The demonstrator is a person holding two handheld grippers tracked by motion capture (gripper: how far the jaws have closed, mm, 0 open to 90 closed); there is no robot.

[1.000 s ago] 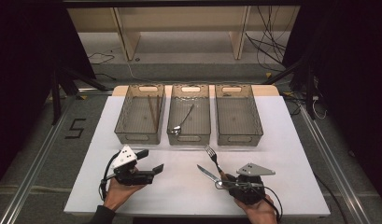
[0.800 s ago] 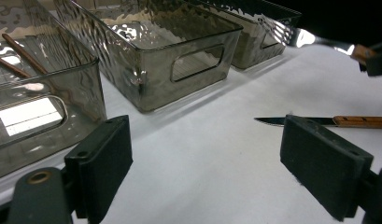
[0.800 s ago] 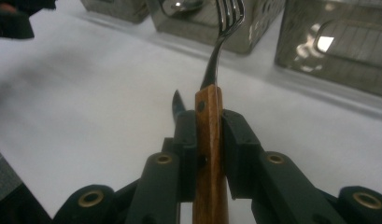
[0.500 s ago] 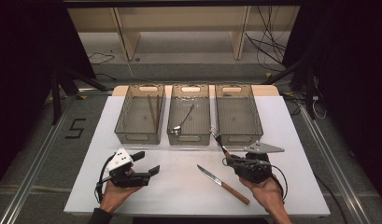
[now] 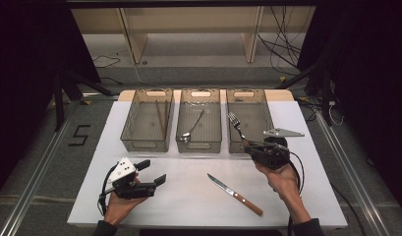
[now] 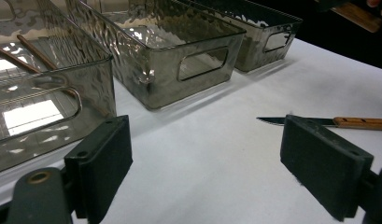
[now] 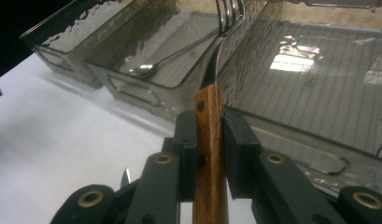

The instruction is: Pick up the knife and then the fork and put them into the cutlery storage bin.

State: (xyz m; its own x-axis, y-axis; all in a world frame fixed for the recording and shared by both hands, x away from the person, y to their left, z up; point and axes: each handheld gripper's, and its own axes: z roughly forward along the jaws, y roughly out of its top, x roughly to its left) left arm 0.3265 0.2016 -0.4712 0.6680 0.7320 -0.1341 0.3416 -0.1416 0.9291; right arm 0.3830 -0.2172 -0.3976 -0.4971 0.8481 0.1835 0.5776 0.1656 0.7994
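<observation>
My right gripper [image 5: 249, 147] is shut on the wooden handle of a fork [image 5: 235, 124], held above the table at the near left corner of the right bin [image 5: 244, 93]. The tines point up and away over that bin. In the right gripper view the fork [image 7: 212, 70] rises between the pads of my gripper [image 7: 209, 135]. A wooden-handled knife [image 5: 235, 194] lies flat on the white table, also seen as the knife [image 6: 319, 122]. My left gripper [image 5: 153, 172] rests low at the front left, open and holding nothing; its jaws stand wide apart [image 6: 207, 158].
Three smoky plastic bins stand in a row at the back of the table. The left bin [image 5: 144, 145] holds chopsticks [image 5: 160, 119]. The middle bin [image 5: 198, 145] holds a spoon [image 5: 192, 127]. Dark floor and stands surround the table [image 5: 188, 206].
My right gripper has lifted the fork from the table beside the knife and carried it up and away to the right bin. The knife stays put. The left gripper has barely moved.
</observation>
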